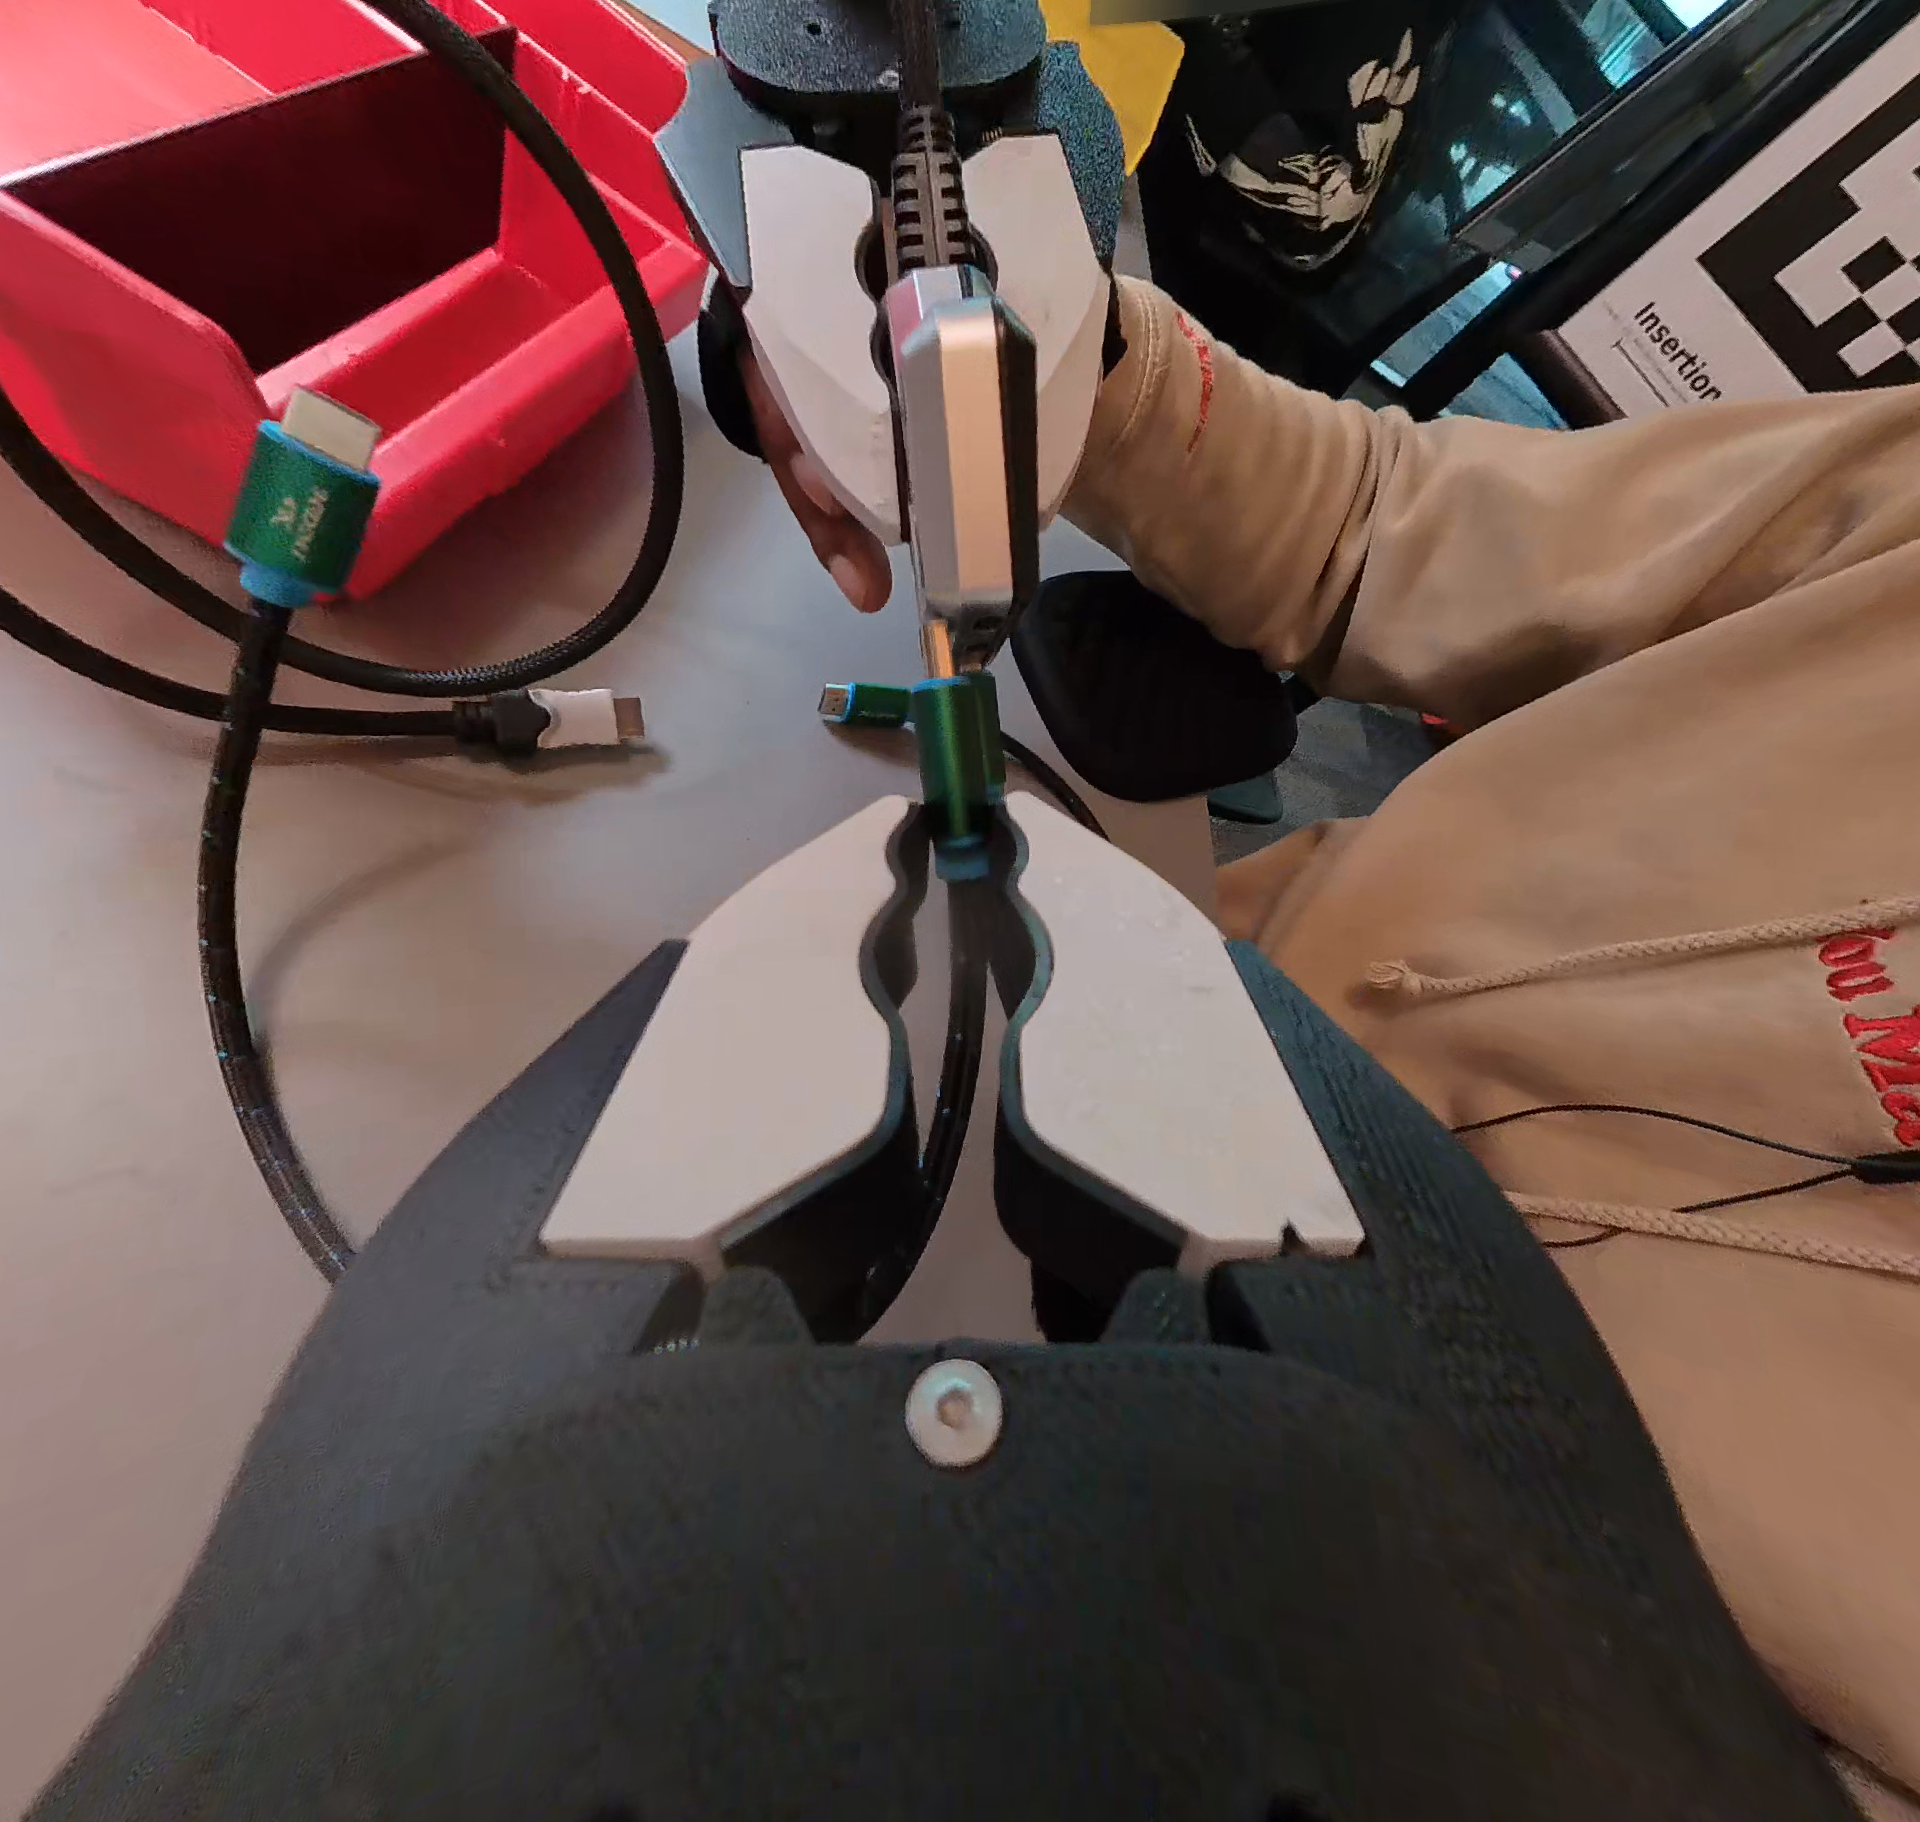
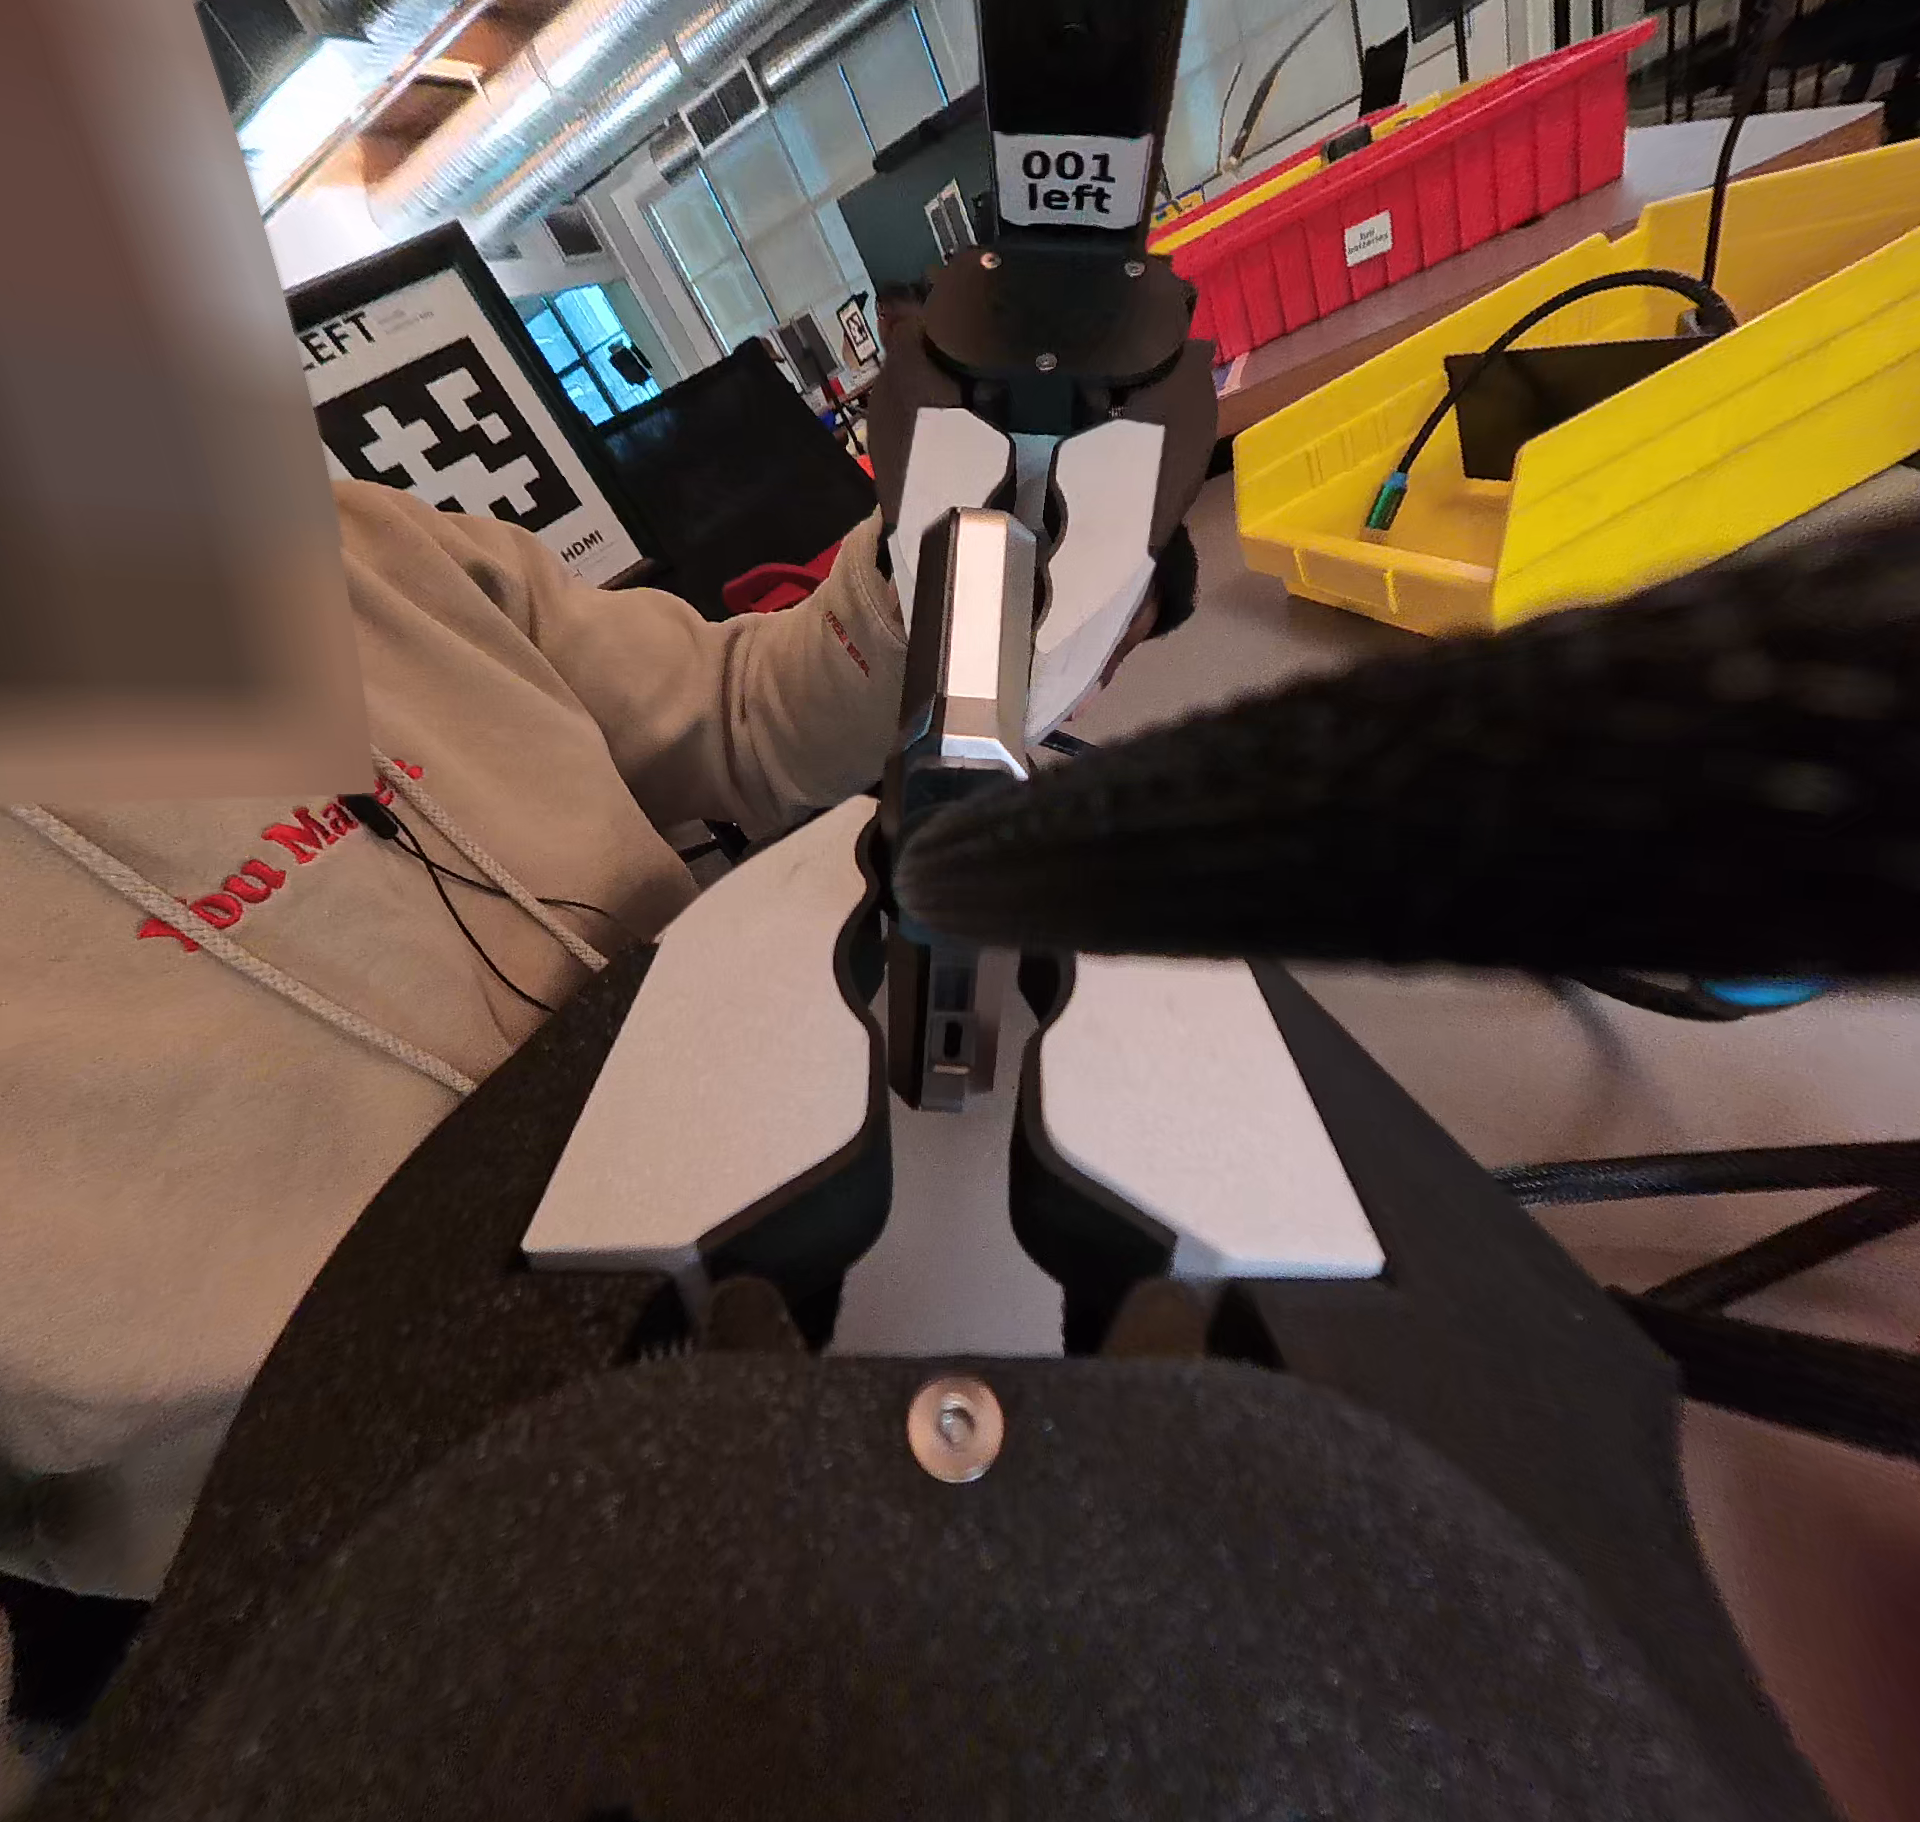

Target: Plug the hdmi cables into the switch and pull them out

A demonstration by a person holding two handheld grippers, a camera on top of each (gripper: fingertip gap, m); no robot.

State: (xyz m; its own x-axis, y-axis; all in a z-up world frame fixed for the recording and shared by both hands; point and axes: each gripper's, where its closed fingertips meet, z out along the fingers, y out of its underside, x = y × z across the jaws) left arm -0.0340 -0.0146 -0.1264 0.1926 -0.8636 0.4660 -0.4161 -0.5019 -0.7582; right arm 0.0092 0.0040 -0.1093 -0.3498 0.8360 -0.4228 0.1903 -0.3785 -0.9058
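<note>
Green metal plug (image 1: 954, 746) | left gripper (image 1: 958, 816) clamped | silver switch (image 1: 966, 453)

A grey-brown table (image 1: 436, 941) fills the foreground, with a red bin (image 1: 343, 245) standing on it at one side and a yellow bin (image 2: 1621, 463) at another. Behind the yellow one, a long red bin (image 2: 1423, 203) sits on a further table. A black-framed board (image 2: 447, 401) with a black-and-white square pattern leans nearby. Silver ducts (image 2: 582, 37) run along the ceiling above tall windows (image 2: 748, 245) that let in daylight.
</note>
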